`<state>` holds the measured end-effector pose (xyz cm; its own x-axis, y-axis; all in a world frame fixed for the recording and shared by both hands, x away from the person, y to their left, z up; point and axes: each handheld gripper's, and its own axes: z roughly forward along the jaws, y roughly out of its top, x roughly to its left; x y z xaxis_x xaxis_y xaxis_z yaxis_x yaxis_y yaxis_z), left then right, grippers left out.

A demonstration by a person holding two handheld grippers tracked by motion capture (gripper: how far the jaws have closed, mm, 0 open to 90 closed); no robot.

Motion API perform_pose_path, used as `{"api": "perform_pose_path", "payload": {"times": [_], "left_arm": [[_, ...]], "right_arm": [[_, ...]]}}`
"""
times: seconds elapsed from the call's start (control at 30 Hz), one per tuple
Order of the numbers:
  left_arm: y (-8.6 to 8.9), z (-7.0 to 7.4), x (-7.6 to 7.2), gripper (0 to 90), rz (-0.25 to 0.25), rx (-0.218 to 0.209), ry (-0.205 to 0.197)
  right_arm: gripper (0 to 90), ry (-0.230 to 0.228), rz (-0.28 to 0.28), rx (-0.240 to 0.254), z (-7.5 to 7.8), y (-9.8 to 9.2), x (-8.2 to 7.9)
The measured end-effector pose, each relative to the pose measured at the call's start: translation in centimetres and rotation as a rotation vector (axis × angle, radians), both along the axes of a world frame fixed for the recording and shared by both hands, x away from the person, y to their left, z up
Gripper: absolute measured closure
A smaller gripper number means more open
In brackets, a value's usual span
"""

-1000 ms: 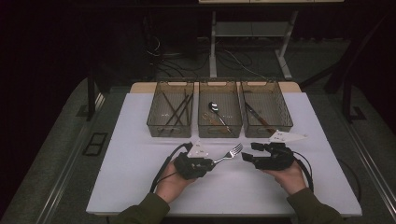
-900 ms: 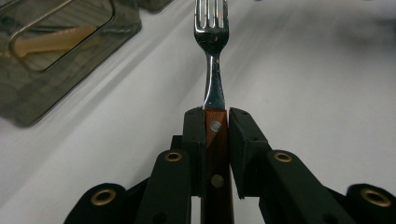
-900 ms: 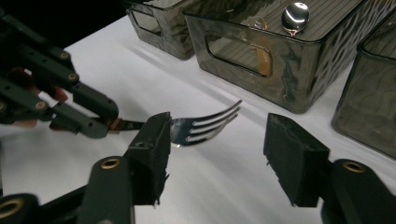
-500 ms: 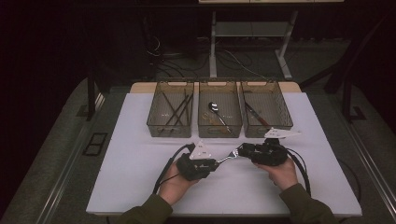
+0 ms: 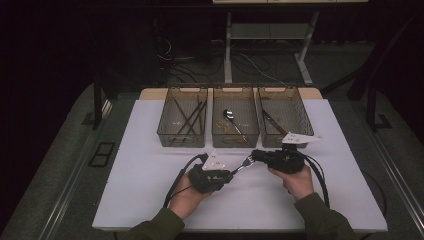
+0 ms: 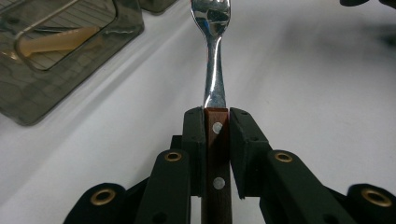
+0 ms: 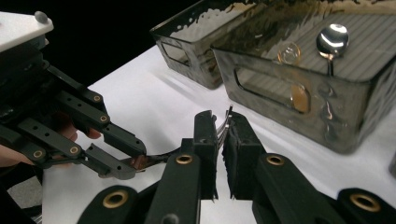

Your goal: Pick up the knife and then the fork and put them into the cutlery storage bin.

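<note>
Left claw (image 5: 227, 175) is clamped on the fork (image 6: 212, 56) by its wooden handle, below the middle bin (image 5: 235, 137). Right claw (image 7: 223, 135) has just been closing on the tines; let it seat squarely before the left one lets go.

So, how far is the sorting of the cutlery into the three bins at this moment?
Done: the left bin holds dark sticks, the middle bin a spoon, the right bin a knife-like piece.
In hand: a fork is passing between tools. The left tool clamps its wooden handle; the right tool has just been closing on the tines.
Left: the left tool's release and dropping the fork into a bin.
</note>
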<state>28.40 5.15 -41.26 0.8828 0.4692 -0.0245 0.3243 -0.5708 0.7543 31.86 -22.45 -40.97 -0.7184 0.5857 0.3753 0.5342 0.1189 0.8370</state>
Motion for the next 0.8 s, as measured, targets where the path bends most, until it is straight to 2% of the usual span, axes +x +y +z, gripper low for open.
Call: {"api": "perform_pose_path", "payload": {"times": [0.17,0.37,0.6,0.63,0.7,0.8], "left_arm": [[0.3,0.0,0.2,75.7,0.005,-0.040,0.023],[0.8,-0.1,0.2,72.8,-0.025,-0.071,0.030],[2.9,0.1,0.2,59.8,-0.035,-0.108,0.026],[3.3,0.1,0.1,58.1,-0.030,-0.124,0.026],[4.2,0.0,0.0,53.6,-0.027,-0.140,0.004],[5.4,-0.2,-0.2,48.3,-0.026,-0.143,-0.006]], "right_arm": [[86.2,-0.012,0.004,0.012,0.6,0.4,0.2],[87.2,-0.017,0.012,0.036,1.0,0.7,0.2],[87.2,-0.049,-0.021,0.031,1.9,-0.4,0.3],[87.2,-0.051,-0.027,0.030,2.1,-0.6,0.4],[87.2,-0.060,-0.035,0.024,2.3,-1.1,0.5],[87.2,-0.068,-0.047,0.014,2.6,-1.6,0.7]]}}
